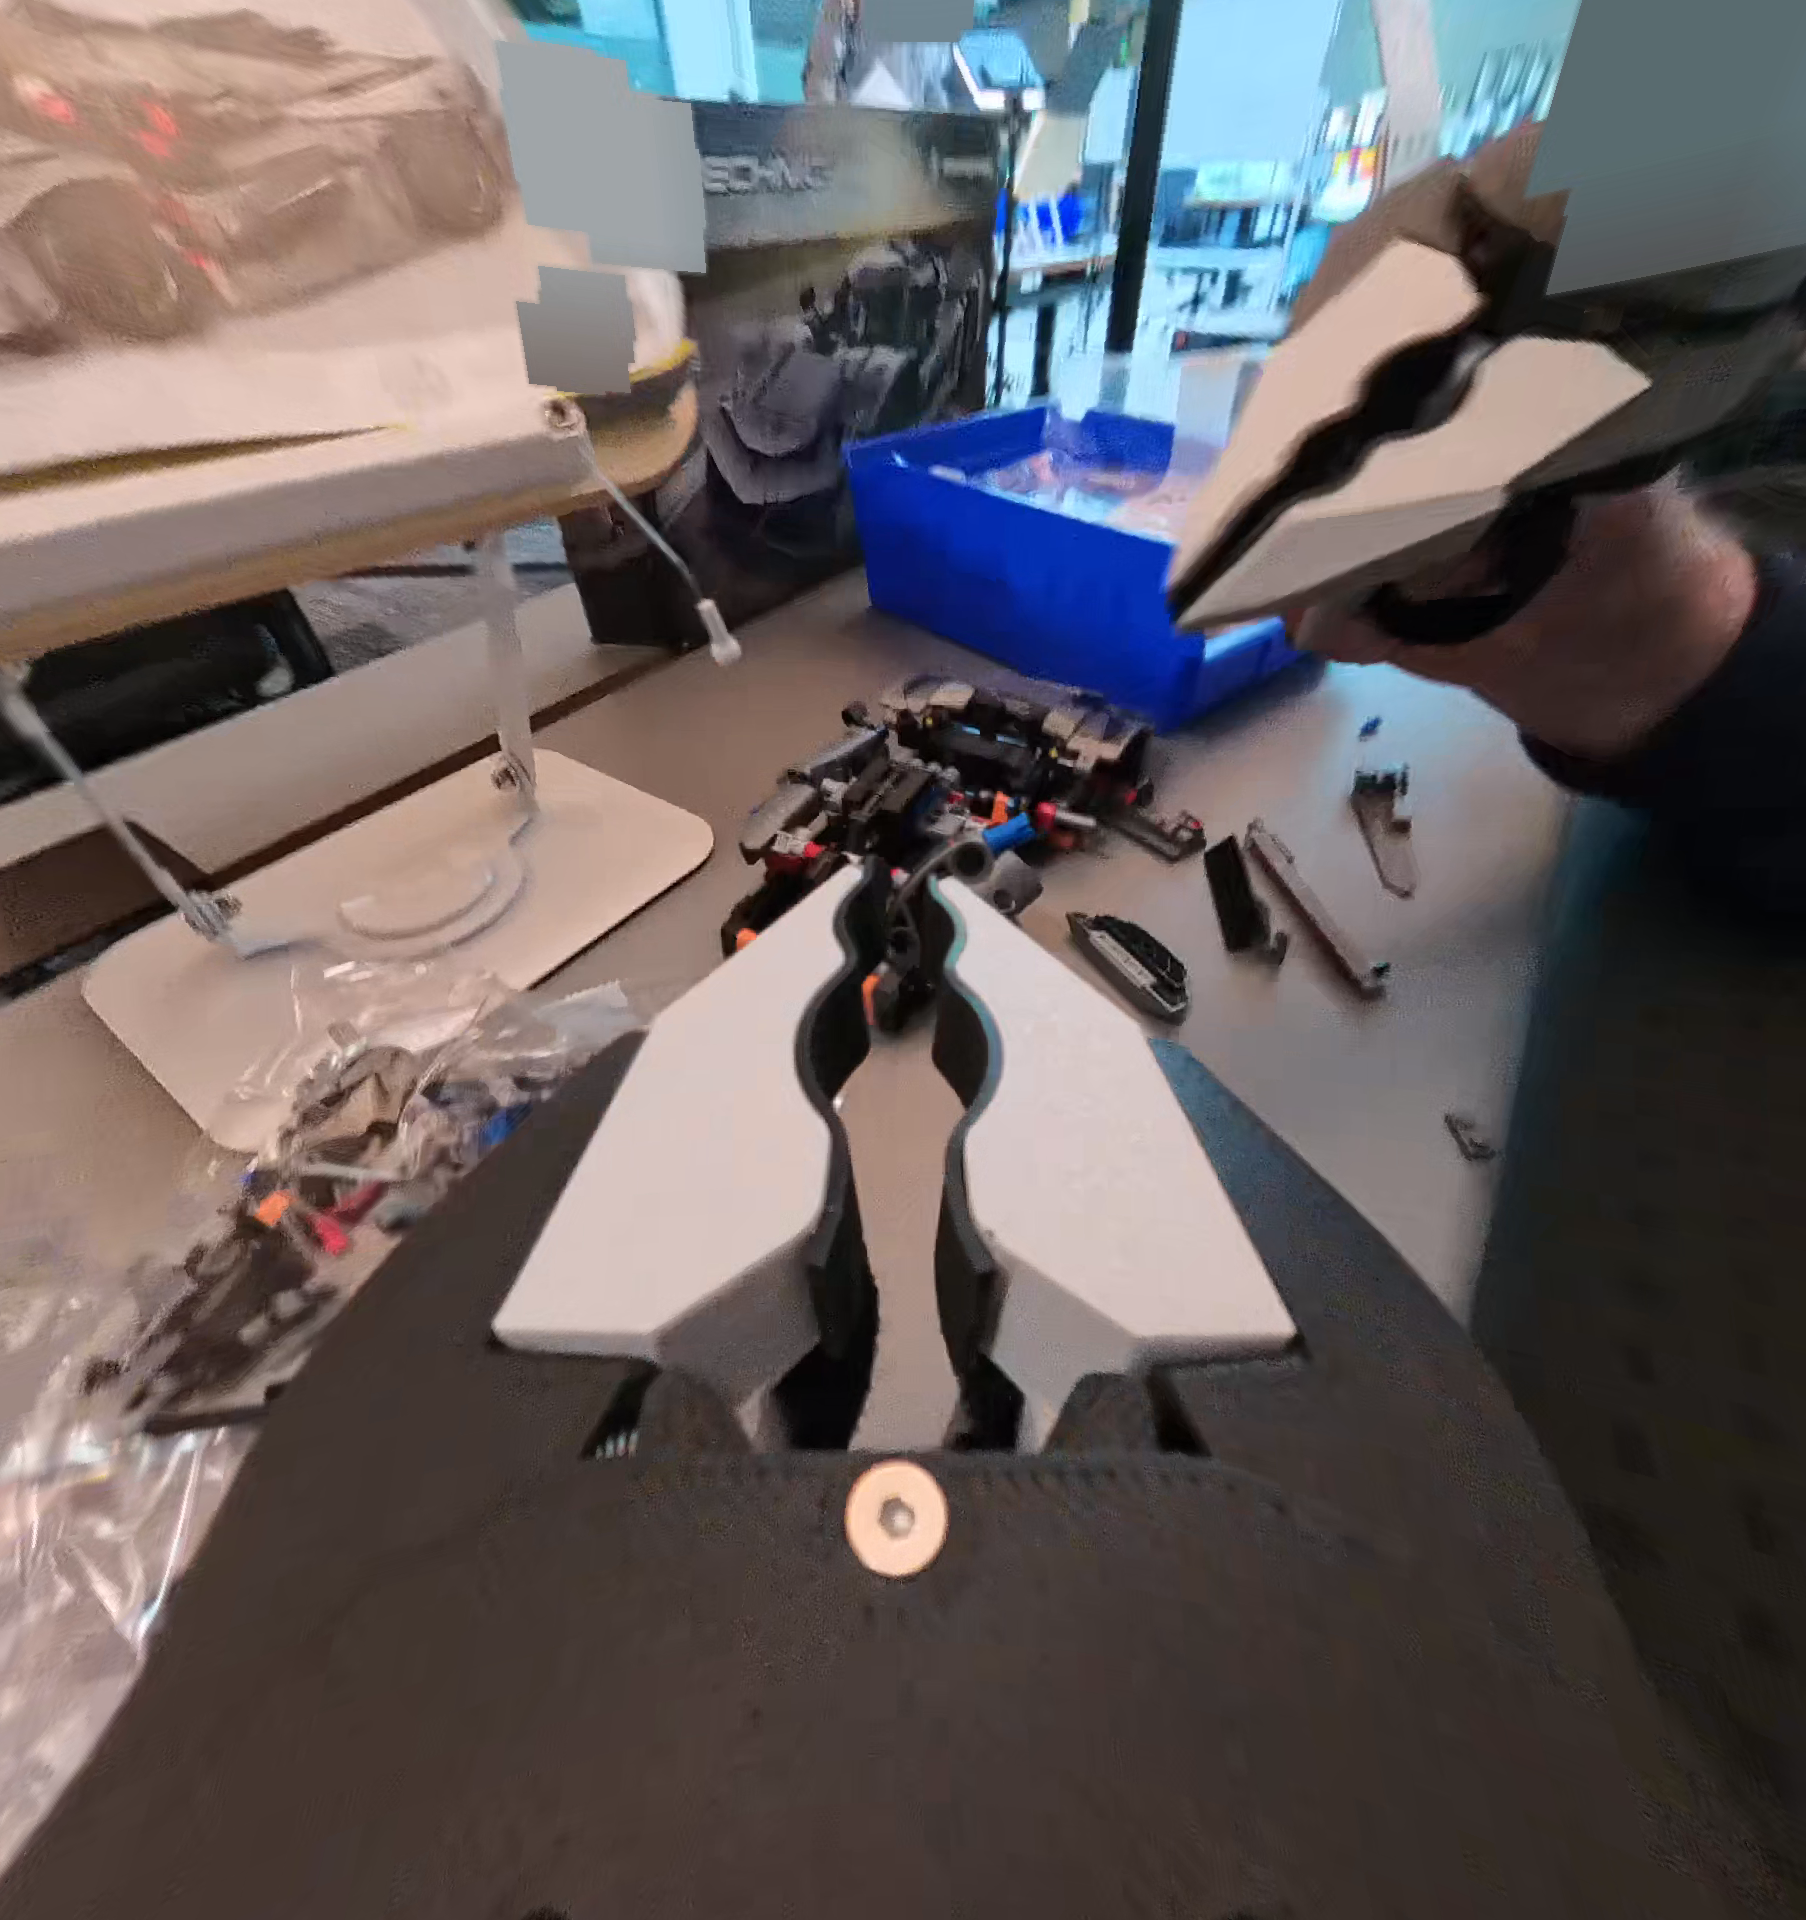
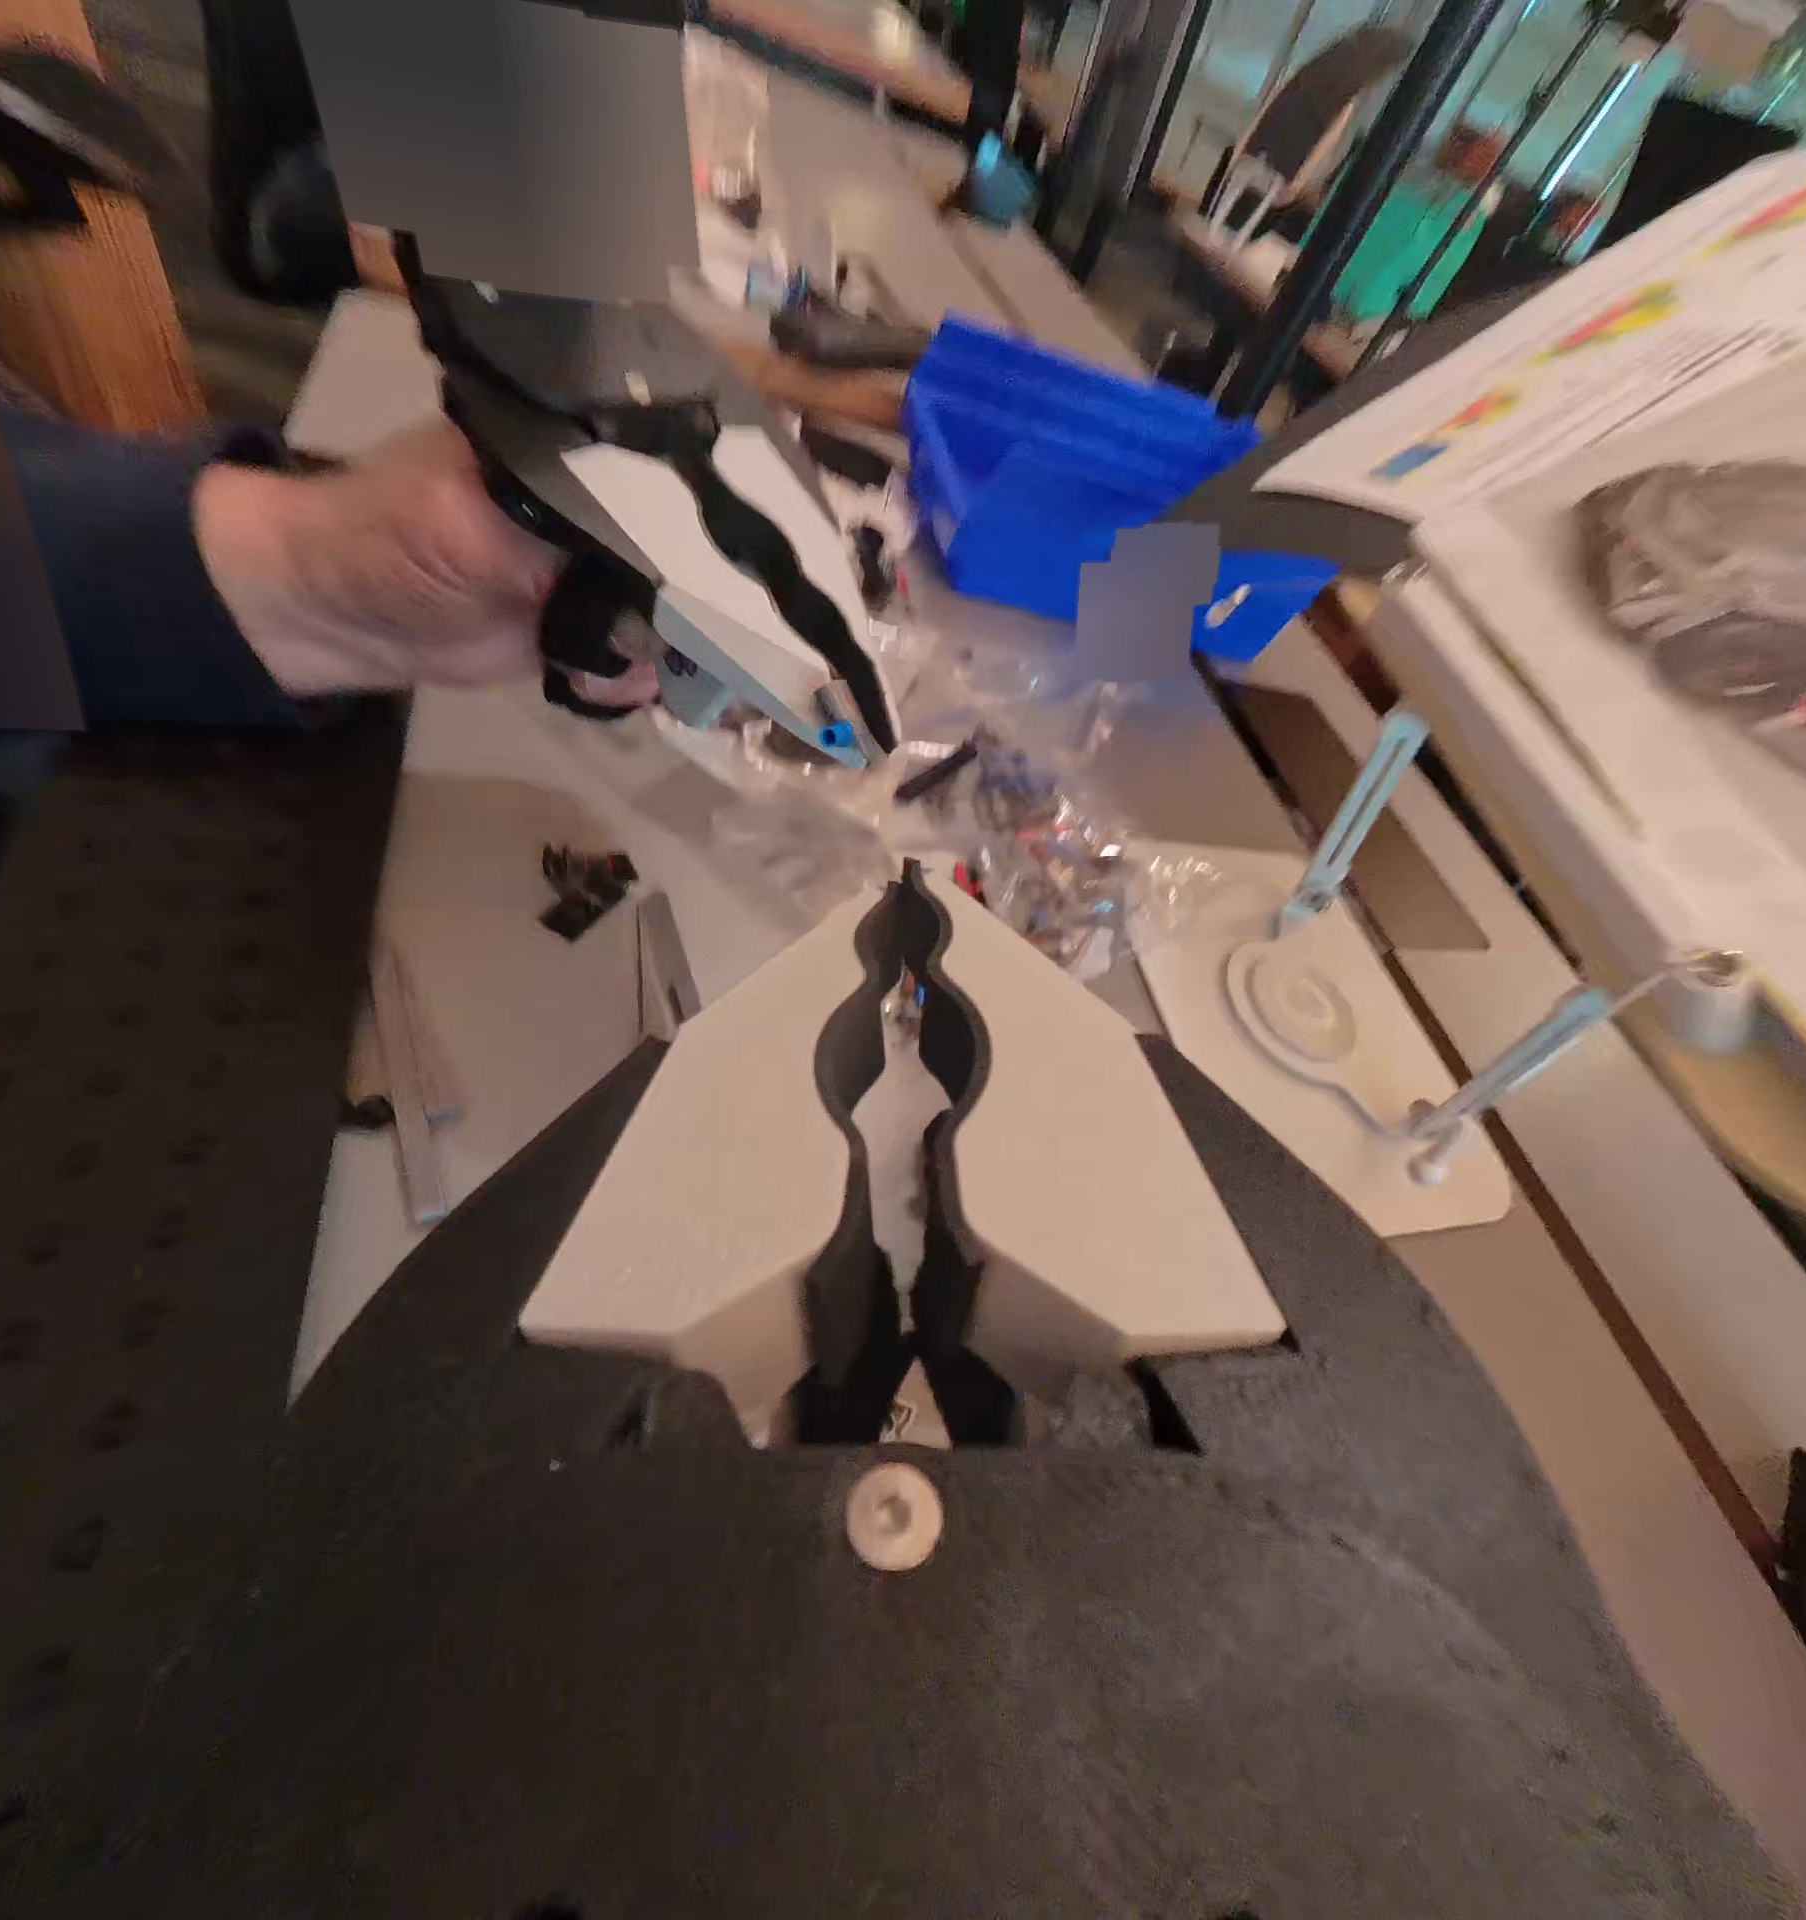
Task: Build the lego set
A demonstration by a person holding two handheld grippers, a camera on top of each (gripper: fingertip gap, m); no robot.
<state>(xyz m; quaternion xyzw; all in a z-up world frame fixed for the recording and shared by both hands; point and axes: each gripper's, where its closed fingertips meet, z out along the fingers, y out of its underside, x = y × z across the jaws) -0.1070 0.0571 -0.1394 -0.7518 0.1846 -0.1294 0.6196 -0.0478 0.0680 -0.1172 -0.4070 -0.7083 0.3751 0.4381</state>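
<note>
A partly built black Lego car [image 1: 966, 764] lies on the grey table [image 1: 1325, 1049] just beyond my left gripper [image 1: 899, 883]. The left gripper is shut on a small black Lego piece [image 1: 897, 961] with an orange bit, held above the table. In the right wrist view the left gripper [image 2: 863, 748] shows a blue pin [image 2: 834, 738] at its tip and hangs over a clear bag of parts [image 2: 1044, 873]. My right gripper [image 2: 909, 883] is shut, with nothing seen in it. It also shows raised at the upper right of the left wrist view [image 1: 1185, 597].
An instruction booklet [image 1: 203, 239] rests on a white stand [image 1: 431, 894]. A blue bin [image 1: 1024, 571] and the set's box [image 1: 847, 312] stand behind the car. Loose dark parts [image 1: 1304, 904] lie to its right. A bag of parts [image 1: 307, 1195] lies at left. About 20 cm separates my right fingertips from the partly built black Lego car [image 1: 966, 764].
</note>
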